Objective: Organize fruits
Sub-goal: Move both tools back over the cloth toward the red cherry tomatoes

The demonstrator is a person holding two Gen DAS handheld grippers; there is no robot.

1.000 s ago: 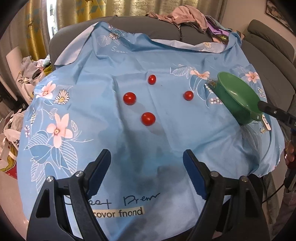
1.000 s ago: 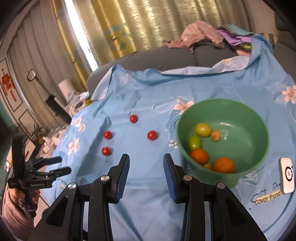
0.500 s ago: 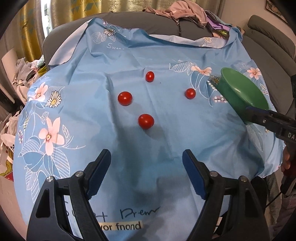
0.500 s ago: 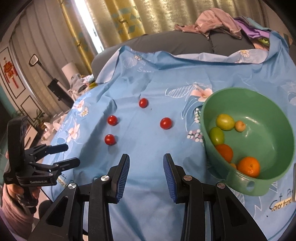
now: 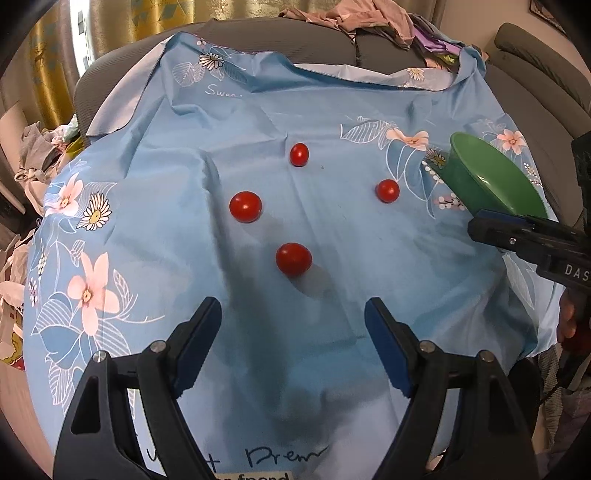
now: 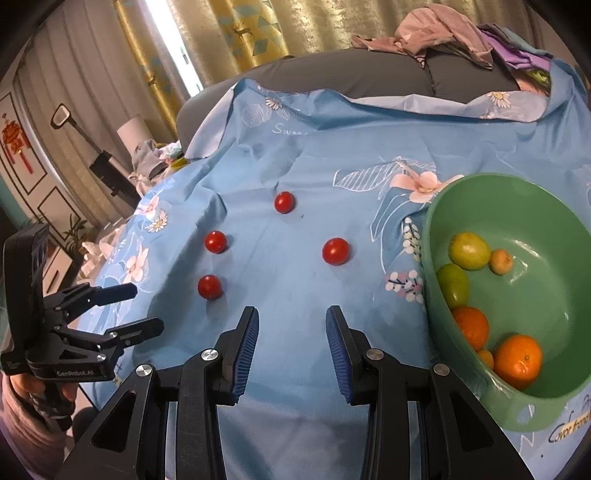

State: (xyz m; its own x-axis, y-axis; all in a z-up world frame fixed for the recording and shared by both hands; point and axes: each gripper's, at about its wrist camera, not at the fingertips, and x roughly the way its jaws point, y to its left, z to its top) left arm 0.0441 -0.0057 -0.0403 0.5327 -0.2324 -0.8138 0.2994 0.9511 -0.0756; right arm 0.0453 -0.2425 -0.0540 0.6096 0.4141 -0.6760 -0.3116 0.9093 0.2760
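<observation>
Several red cherry tomatoes lie loose on a blue flowered cloth (image 5: 184, 155). The nearest tomato (image 5: 293, 259) sits just ahead of my open, empty left gripper (image 5: 293, 325). Others lie at the left (image 5: 245, 206), far middle (image 5: 299, 154) and right (image 5: 387, 191). A green bowl (image 5: 491, 184) stands at the right; the right wrist view shows the bowl (image 6: 546, 229) holding oranges (image 6: 517, 361), green fruits (image 6: 468, 250) and a small tan fruit. My right gripper (image 6: 291, 328) is open and empty, with one tomato (image 6: 335, 251) ahead of it.
The cloth covers a round table whose edge drops off at the left and near side. A grey sofa (image 5: 280, 40) with heaped clothes (image 6: 443, 33) stands behind. Gold curtains (image 6: 258, 29) hang at the back. Clutter lies on the floor at the left (image 5: 33, 147).
Both grippers have moved forward over the cloth toward the tomatoes. The right gripper's jaws have opened wider. The fruits and the bowl have not moved.
</observation>
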